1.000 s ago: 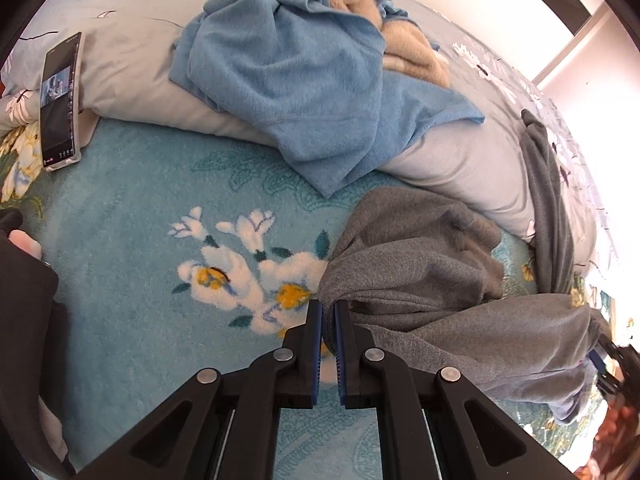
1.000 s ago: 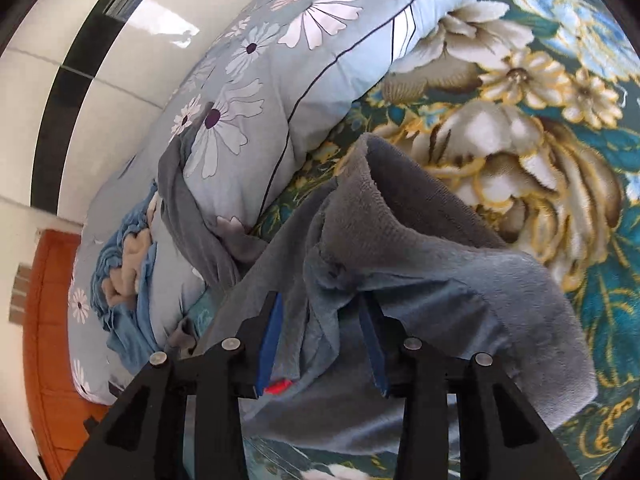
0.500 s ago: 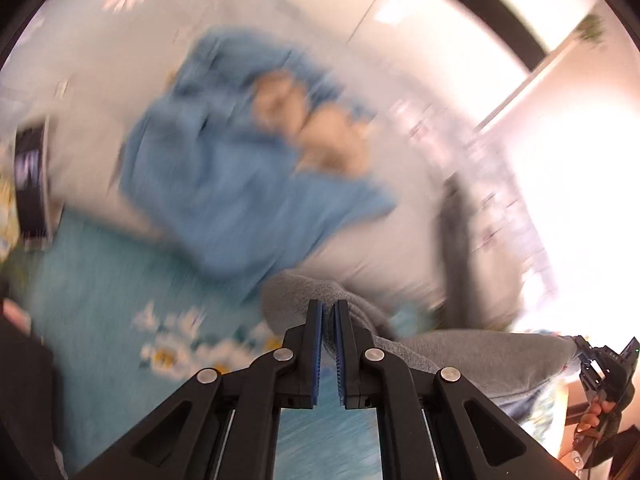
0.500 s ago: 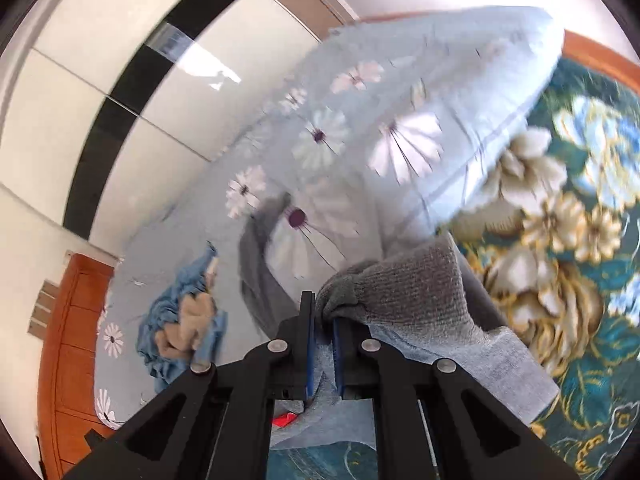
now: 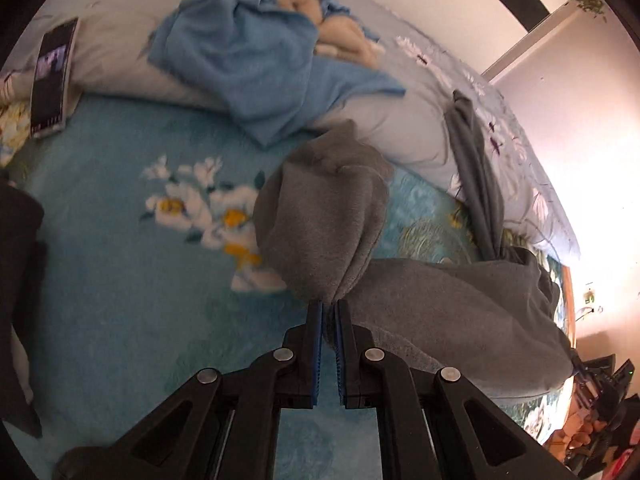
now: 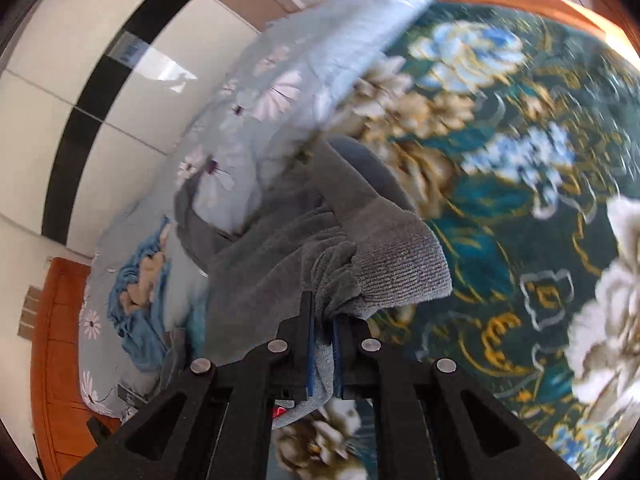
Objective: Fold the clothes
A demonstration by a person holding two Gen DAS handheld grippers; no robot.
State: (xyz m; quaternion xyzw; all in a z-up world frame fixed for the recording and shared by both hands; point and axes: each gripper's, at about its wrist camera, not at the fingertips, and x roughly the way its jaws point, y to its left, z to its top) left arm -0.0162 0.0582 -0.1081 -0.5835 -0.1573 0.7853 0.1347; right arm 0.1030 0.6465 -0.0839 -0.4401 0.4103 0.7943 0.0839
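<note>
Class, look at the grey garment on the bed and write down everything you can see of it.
The grey sweatshirt is soft, fleecy knit with a ribbed cuff. It is crumpled and unfolded, partly lifted off the teal floral blanket. The left claw pinches a bunched fold; the right claw clamps fabric beside the cuff. One long grey strip, probably a sleeve, trails up over the pale flowered quilt.

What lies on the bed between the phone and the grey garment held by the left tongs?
Only the teal blanket with its white flower print lies between the phone and grey garment, in the left wrist view.
</note>
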